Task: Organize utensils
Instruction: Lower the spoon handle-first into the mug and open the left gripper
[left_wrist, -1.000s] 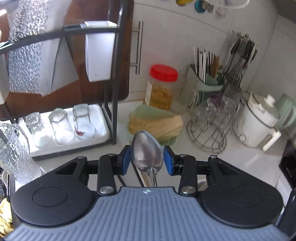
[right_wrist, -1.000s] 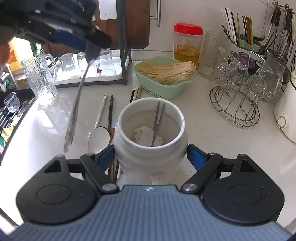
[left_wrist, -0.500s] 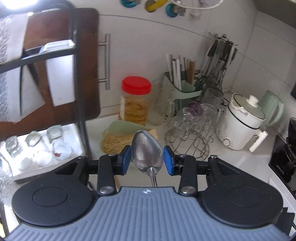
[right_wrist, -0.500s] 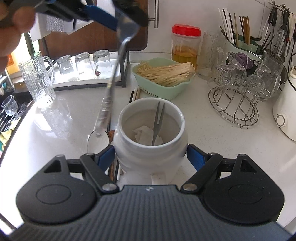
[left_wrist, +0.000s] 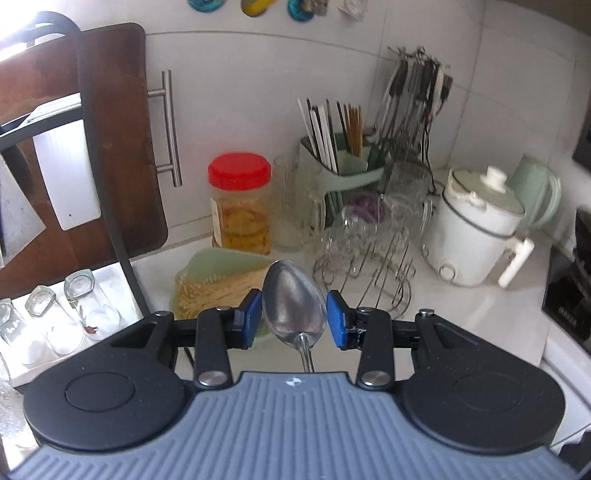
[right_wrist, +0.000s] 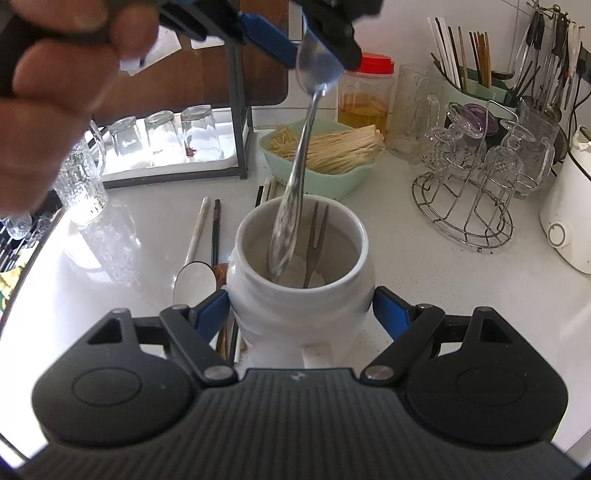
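Observation:
My left gripper is shut on the bowl of a metal spoon. In the right wrist view the left gripper holds that spoon bowl up, its handle hanging down into the white ceramic jar. A fork stands in the jar. My right gripper is shut on the jar's sides and holds it on the white counter. A white ladle and several chopsticks lie on the counter left of the jar.
Behind the jar are a green basket of sticks, a red-lidded jar, a wire rack with glass cups, a green utensil holder, and a white cooker. A tray of upturned glasses and a glass mug stand left.
My left gripper has carried the spoon rightward over the jar, and the spoon's handle now reaches down into the jar's mouth. My right gripper and the jar have stayed put.

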